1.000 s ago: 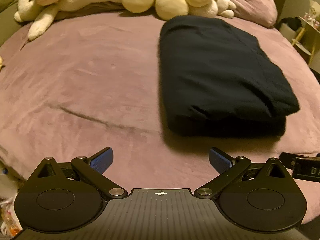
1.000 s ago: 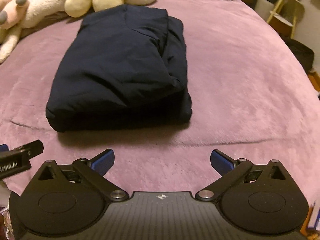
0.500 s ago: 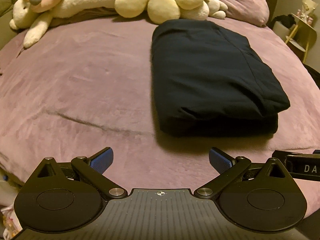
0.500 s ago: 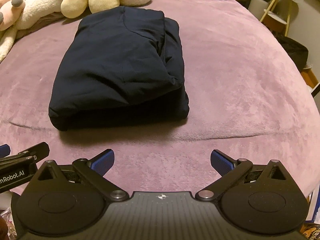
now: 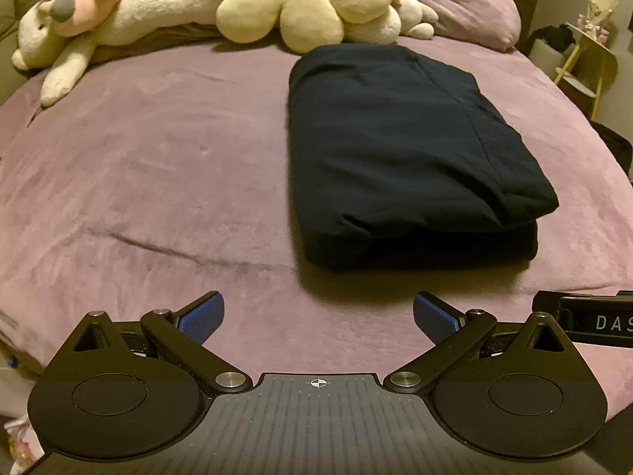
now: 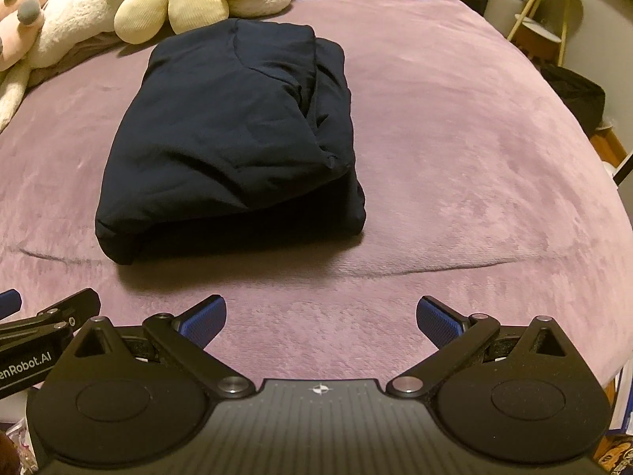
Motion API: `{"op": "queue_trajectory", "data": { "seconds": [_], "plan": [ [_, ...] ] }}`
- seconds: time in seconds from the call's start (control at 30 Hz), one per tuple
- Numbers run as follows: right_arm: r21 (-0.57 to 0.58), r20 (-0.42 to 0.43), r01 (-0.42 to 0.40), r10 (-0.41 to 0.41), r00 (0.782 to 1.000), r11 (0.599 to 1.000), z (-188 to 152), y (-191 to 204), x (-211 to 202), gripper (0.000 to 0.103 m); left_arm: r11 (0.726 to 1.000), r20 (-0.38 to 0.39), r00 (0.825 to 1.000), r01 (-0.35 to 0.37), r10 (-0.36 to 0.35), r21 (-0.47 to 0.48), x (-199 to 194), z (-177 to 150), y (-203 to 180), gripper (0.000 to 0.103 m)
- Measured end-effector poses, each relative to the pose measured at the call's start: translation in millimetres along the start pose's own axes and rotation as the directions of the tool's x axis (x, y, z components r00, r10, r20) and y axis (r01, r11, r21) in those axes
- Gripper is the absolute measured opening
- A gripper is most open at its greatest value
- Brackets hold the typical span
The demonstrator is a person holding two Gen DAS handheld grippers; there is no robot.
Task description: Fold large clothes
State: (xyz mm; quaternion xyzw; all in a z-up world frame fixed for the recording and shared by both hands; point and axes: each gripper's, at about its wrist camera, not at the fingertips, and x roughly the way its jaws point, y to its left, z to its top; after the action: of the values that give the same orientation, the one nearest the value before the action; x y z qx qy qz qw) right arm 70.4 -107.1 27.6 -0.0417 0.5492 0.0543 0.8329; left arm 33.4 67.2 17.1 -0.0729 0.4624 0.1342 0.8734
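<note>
A dark navy garment [image 5: 403, 150] lies folded into a thick rectangular bundle on the mauve bed cover [image 5: 158, 166]. From the right wrist the same garment [image 6: 233, 134] sits ahead and a little left. My left gripper [image 5: 318, 314] hangs open near the bed's front edge, well short of the bundle, nothing between its blue pads [image 5: 199, 318]. My right gripper [image 6: 321, 318] is open too, empty, also back from the bundle. Each gripper shows at the side of the other's view: the right gripper's body [image 5: 593, 322], the left gripper's body [image 6: 43, 328].
Plush toys, a cream flower [image 5: 312, 4] and a white-and-pink animal [image 5: 91, 19], line the head of the bed beside a mauve pillow [image 5: 463, 4]. A small yellow side table [image 6: 550, 19] and a dark bag [image 6: 573, 95] stand off the bed's right side.
Both grippers have pulled back and away from the folded garment, which now looks farther off. Both stay open and empty; the garment has not moved.
</note>
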Motion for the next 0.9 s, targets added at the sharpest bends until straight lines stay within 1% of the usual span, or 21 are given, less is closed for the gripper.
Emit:
{"op": "queue_trajectory", "data": {
  "seconds": [0.57,0.9],
  "plan": [
    [0.012,0.008,-0.002,0.002,1.000,1.000,-1.0,-1.1,-4.8,0.102,1.000,0.002,1.000,0.018,-0.018,0.013,-6.0,-0.1,-6.3,0.103],
    [0.016,0.011,-0.011,0.011,1.000,1.000,0.1,-3.2,-6.5,0.102,1.000,-0.001,1.000,0.015,-0.015,0.017,-5.7,0.8,-6.8,0.103]
  ]
}}
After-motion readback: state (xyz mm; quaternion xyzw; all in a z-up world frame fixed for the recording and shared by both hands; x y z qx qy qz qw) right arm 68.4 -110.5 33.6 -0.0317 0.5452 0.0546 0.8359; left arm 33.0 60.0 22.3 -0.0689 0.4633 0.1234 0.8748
